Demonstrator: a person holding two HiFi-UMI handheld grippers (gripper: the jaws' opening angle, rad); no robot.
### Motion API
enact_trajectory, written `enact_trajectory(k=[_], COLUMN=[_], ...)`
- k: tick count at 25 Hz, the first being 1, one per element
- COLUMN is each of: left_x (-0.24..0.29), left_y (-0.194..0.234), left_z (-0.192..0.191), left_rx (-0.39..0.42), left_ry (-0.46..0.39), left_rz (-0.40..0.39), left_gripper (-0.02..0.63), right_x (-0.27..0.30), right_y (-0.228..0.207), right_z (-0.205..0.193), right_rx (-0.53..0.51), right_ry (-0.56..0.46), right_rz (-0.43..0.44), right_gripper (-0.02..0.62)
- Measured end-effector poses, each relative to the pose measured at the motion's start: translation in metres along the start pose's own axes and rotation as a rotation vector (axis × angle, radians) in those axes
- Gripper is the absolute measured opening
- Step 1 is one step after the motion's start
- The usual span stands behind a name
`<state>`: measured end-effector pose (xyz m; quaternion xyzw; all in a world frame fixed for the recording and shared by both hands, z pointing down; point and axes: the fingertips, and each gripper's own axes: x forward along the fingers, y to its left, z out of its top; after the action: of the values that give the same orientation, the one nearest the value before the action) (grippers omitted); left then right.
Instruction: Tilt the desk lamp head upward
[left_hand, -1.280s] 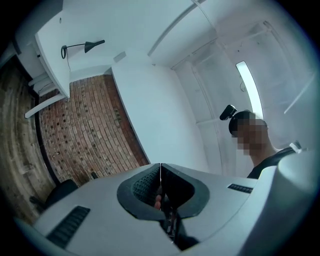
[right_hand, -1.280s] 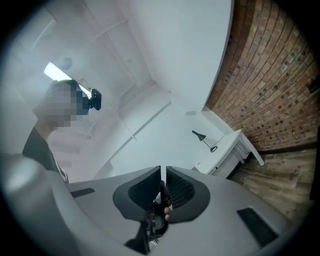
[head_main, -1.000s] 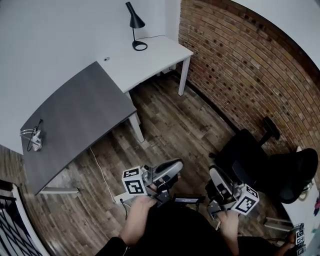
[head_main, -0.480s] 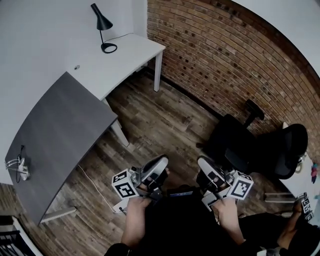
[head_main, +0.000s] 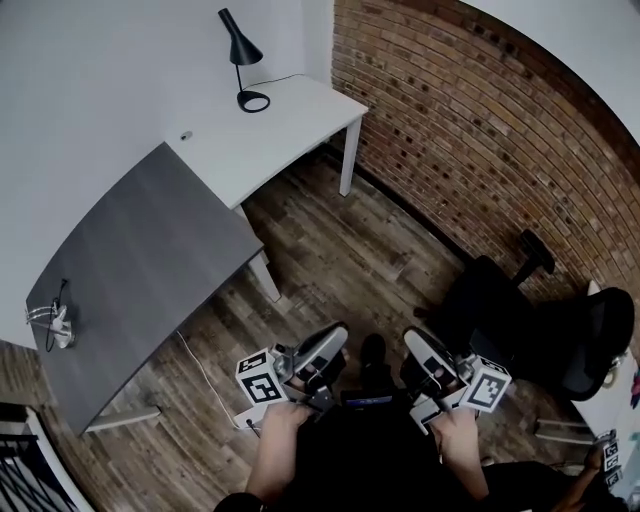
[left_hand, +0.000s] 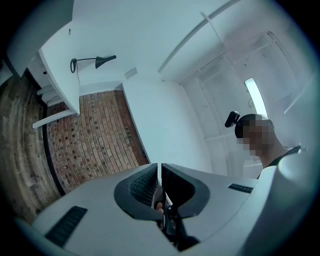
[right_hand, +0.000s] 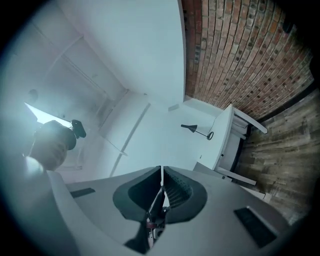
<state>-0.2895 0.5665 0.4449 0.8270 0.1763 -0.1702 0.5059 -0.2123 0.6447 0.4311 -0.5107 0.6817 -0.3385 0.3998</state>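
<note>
A black desk lamp stands on the white desk in the far corner, its cone head pointing down and left. It also shows small in the left gripper view, lamp, and in the right gripper view, lamp. Both grippers are held close to the person's body, far from the lamp. My left gripper is shut with nothing between its jaws. My right gripper is shut and empty too.
A grey desk adjoins the white one, with a small wire object at its left end. A brick wall runs along the right. A black office chair stands at the right on the wood floor.
The view has swung: the lamp and desks shifted left half a second ago, then back right. Both grippers stay shut near the body.
</note>
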Motion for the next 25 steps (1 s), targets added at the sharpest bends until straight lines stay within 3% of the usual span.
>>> enact_trajectory(k=[6,12,18,25], left_x=[0.028,0.097,0.16,0.191], left_y=[0.039,0.075,0.102,0.127], left_z=[0.019,0.045,0.054,0.062], left_rx=[0.042,0.119,0.134,0.155], left_ry=[-0.009,0.014,-0.011,-0.014], left_rz=[0.077,0.105,0.092,0.131], left_gripper=[0.014,0.066,0.064,0.064], right_x=[0.03,0.055,0.063,0.077], right_y=[-0.04,-0.075,-0.11,-0.133], right_z=[0.038,0.114,0.185,0.224], right_rx=[0.071,0.093,0.084,0.102], right_ry=[0.024,0.007,0.042,0.086], right_rz=[0.078,0.17,0.194,0.224], right_gripper=[0.017,0.017,0.017,0.017])
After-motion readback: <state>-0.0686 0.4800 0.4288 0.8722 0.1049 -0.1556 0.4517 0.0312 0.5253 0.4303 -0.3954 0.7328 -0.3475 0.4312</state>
